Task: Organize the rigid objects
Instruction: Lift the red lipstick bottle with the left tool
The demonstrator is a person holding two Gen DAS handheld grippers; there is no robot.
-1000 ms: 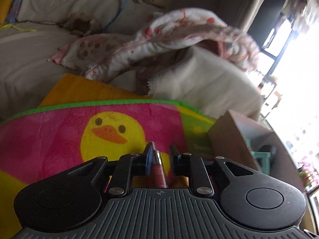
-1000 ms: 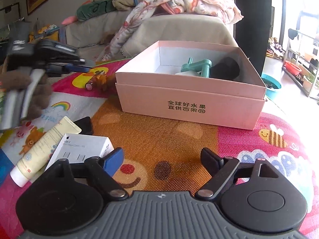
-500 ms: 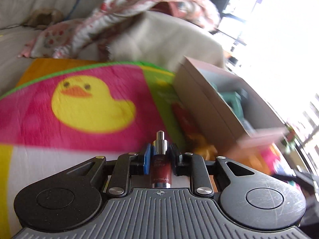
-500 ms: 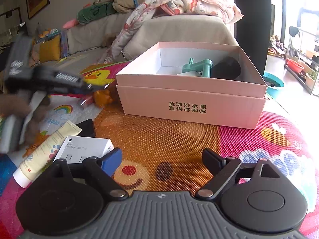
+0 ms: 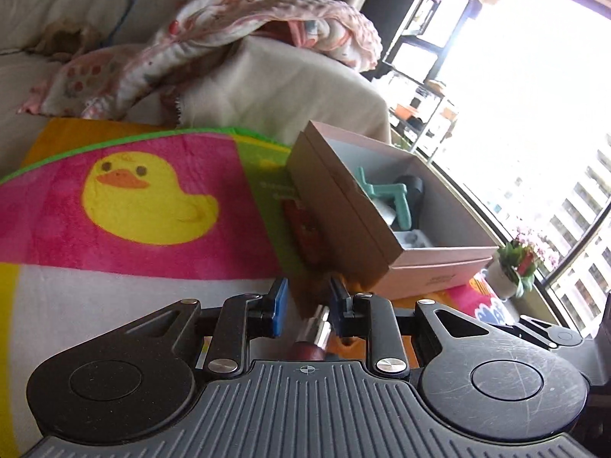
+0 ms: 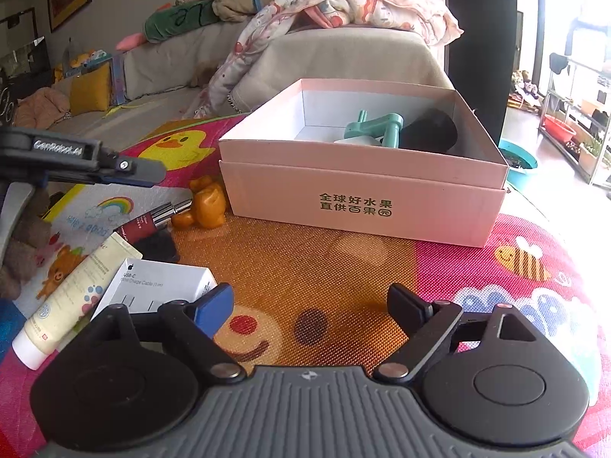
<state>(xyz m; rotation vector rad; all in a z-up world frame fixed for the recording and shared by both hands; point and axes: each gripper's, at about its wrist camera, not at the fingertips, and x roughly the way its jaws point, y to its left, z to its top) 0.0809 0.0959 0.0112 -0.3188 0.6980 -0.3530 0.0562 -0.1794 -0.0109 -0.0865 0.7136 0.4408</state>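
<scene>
A dark red lipstick tube with a silver neck (image 6: 152, 219) lies on the play mat beside an amber bear toy (image 6: 206, 206), left of the pink box (image 6: 362, 198). In the left wrist view the tube (image 5: 313, 337) lies below and between my fingers. My left gripper (image 5: 305, 301) is open above it and also shows in the right wrist view (image 6: 147, 171). The box (image 5: 343, 206) holds a teal tool (image 6: 376, 128) and a black object (image 6: 427, 133). My right gripper (image 6: 311, 305) is open and empty over the orange mat.
A white cable box (image 6: 160, 286), a cream tube (image 6: 72, 294) and a black item (image 6: 156, 246) lie at the front left of the mat. A sofa with a blanket (image 6: 343, 11) stands behind the box. A teal basin (image 6: 519, 160) sits on the floor at right.
My left gripper swung right toward the box, opened and let go of the lipstick tube, which now lies on the mat. My right gripper has stayed in place.
</scene>
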